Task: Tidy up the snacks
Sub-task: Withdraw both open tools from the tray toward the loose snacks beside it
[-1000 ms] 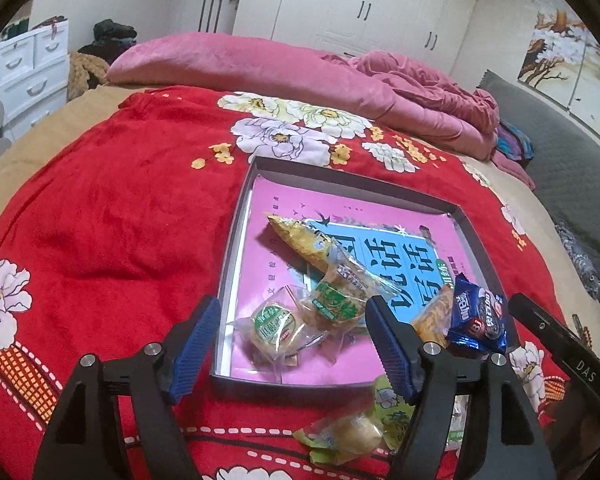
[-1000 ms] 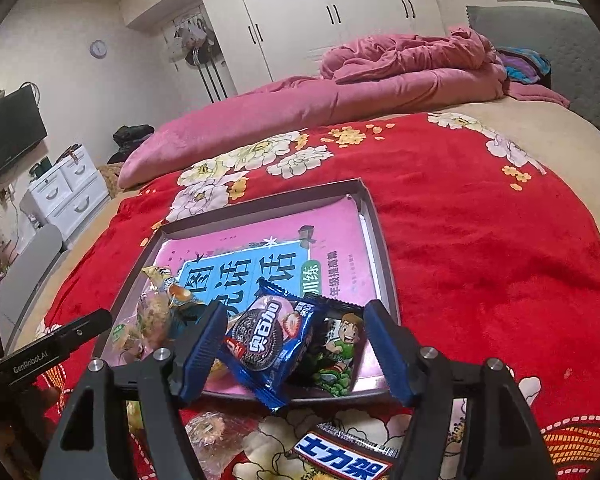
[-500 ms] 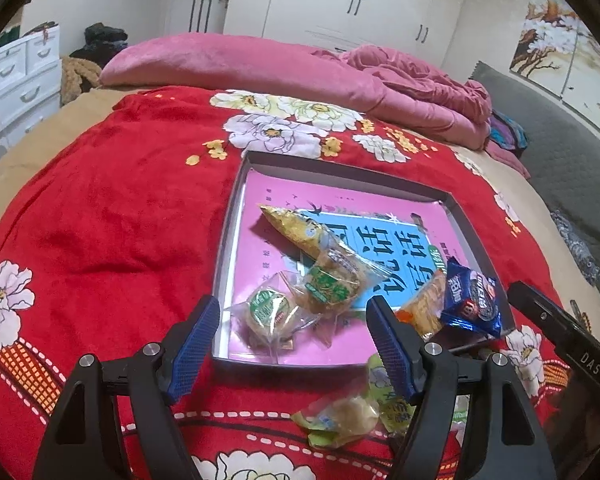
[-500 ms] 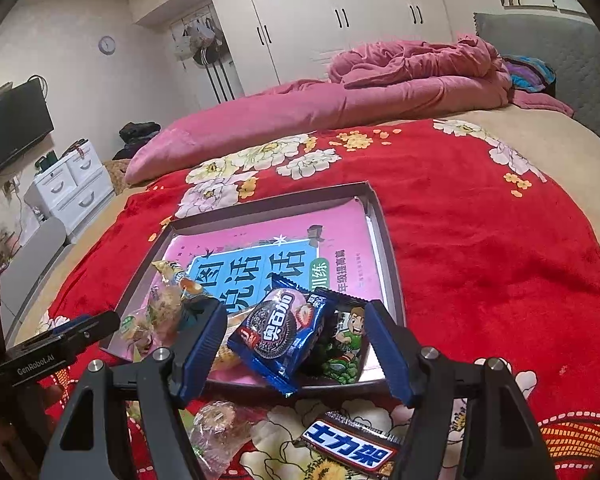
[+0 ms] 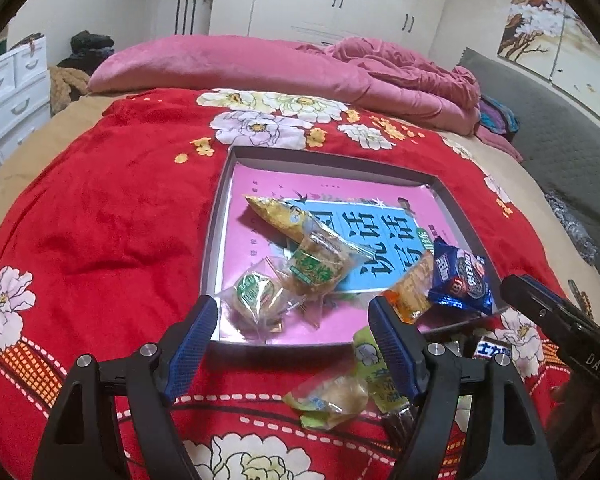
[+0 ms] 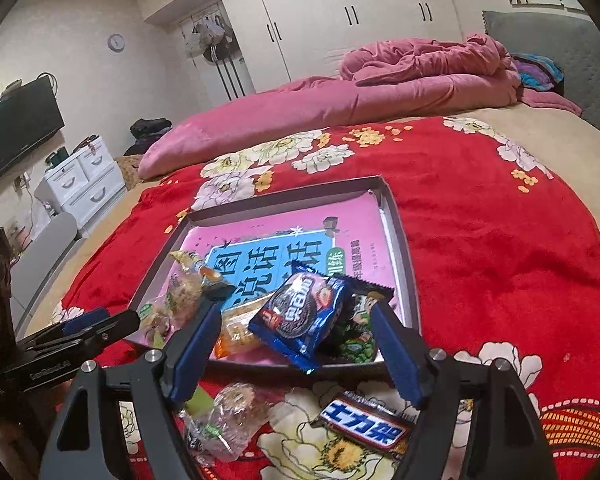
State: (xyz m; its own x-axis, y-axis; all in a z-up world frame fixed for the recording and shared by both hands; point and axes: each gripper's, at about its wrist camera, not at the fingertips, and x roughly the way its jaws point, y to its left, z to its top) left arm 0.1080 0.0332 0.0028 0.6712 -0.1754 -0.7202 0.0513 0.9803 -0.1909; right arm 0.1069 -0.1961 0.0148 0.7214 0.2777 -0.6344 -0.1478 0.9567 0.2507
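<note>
**Right wrist view: bar waiting outside the tray**

Shows right claw [image 6: 296,344] wide open, empty, above dark chocolate bar with blue lettering [image 6: 366,426] on red floral bedspread [image 6: 500,240], just outside grey shallow tray [image 6: 400,240]. Best lowered squarely over bar.

Left wrist view adds left claw [image 5: 292,344], open, empty, over clear-wrapped pastry [image 5: 332,396]; bar mostly hidden.

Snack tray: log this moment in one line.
left gripper open, empty | right gripper open, empty | tray holds Oreo pack | Snickers bar outside

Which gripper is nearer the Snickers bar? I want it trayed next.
Right. The right gripper hangs open almost over the Snickers bar; the left gripper, also open, sits well to its left.
</note>
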